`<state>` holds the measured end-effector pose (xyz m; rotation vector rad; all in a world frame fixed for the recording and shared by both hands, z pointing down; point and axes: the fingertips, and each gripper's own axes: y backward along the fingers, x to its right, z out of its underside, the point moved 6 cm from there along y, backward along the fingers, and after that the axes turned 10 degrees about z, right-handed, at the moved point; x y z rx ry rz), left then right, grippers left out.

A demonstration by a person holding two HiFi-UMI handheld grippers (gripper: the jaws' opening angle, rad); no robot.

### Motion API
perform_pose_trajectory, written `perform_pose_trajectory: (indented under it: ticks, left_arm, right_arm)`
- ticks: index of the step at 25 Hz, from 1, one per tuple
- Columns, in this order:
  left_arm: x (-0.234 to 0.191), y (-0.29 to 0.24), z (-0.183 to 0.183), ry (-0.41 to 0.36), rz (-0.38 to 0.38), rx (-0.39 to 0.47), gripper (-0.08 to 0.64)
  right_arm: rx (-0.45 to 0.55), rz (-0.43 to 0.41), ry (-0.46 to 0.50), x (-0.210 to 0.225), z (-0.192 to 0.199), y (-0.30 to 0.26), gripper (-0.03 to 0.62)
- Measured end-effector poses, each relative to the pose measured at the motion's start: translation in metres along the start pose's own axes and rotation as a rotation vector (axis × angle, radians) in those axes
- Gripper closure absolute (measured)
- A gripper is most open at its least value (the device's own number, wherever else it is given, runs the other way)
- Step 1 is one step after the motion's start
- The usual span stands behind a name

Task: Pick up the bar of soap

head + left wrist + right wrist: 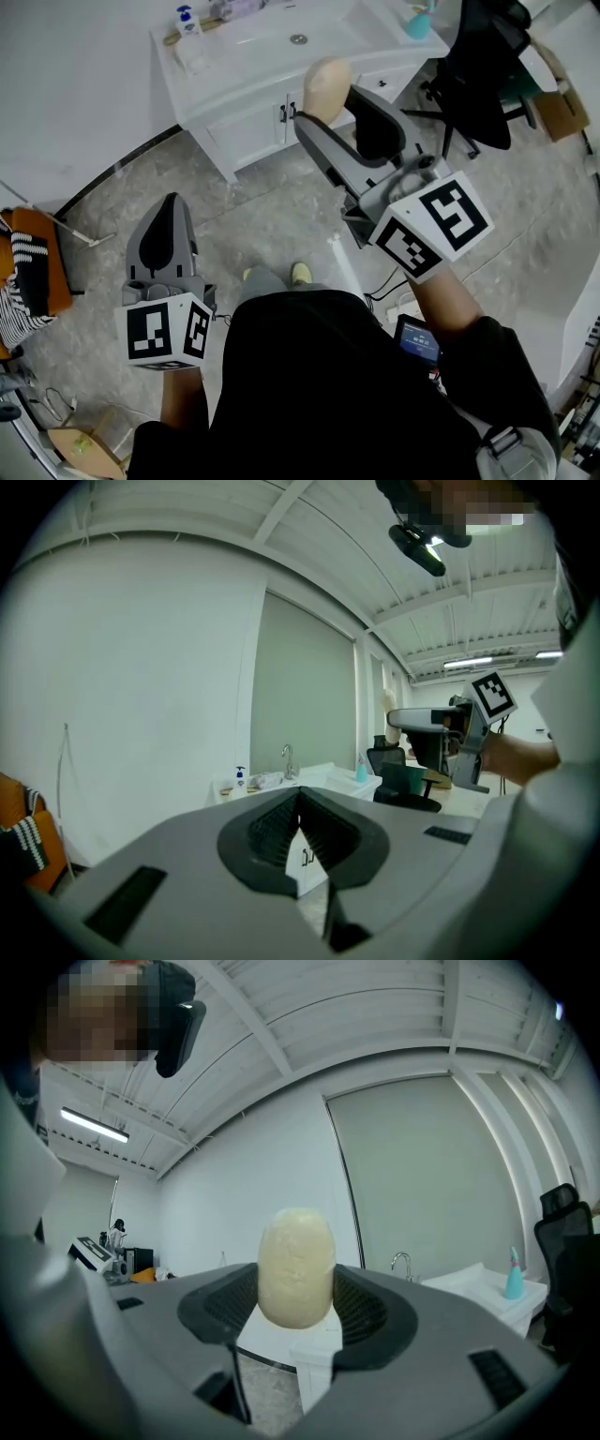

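Observation:
A pale cream bar of soap [295, 1267] stands on end between the ribbed pads of my right gripper [296, 1307], which is shut on it. In the head view the soap [327, 86] sticks out of the right gripper [339, 103], held up in the air in front of the white vanity [246, 70]. My left gripper [169, 225] hangs lower at the left, over the floor. Seen from the left gripper view, its jaws [298, 832] meet at the tips with nothing between them.
The vanity has a sink basin with a drain [298, 39], a faucet [289, 758] and a pump bottle [187, 22]. A black office chair [480, 70] stands right of it. An orange item with striped cloth [33, 267] lies at the far left. Cardboard boxes [80, 445] sit on the marbled floor.

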<state>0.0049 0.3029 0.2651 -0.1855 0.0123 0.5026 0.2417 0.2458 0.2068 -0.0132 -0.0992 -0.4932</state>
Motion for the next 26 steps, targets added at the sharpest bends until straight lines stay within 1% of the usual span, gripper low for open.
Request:
perform_pose_trajectory:
  ticks: [4, 7, 13, 18, 26]
  left_arm:
    - [-0.004, 0.011, -0.011, -0.006, 0.023, 0.009, 0.551]
    - [-0.008, 0.026, -0.014, -0.005, 0.041, 0.008, 0.551]
    - [-0.031, 0.050, -0.020, -0.012, 0.034, 0.034, 0.551]
    - [-0.035, 0.061, -0.017, -0.011, 0.043, 0.039, 0.551]
    - [-0.035, 0.067, -0.019, -0.003, 0.050, 0.049, 0.551]
  right_arm:
    - [0.016, 0.023, -0.002, -0.011, -0.012, 0.011, 0.330]
    - [0.007, 0.051, -0.007, -0.021, -0.017, 0.019, 0.330]
    - [0.024, 0.071, 0.015, -0.044, -0.025, 0.021, 0.330]
    - [0.028, 0.072, 0.025, -0.057, -0.027, 0.021, 0.330]
    - [0.029, 0.066, 0.035, -0.065, -0.030, 0.022, 0.330]
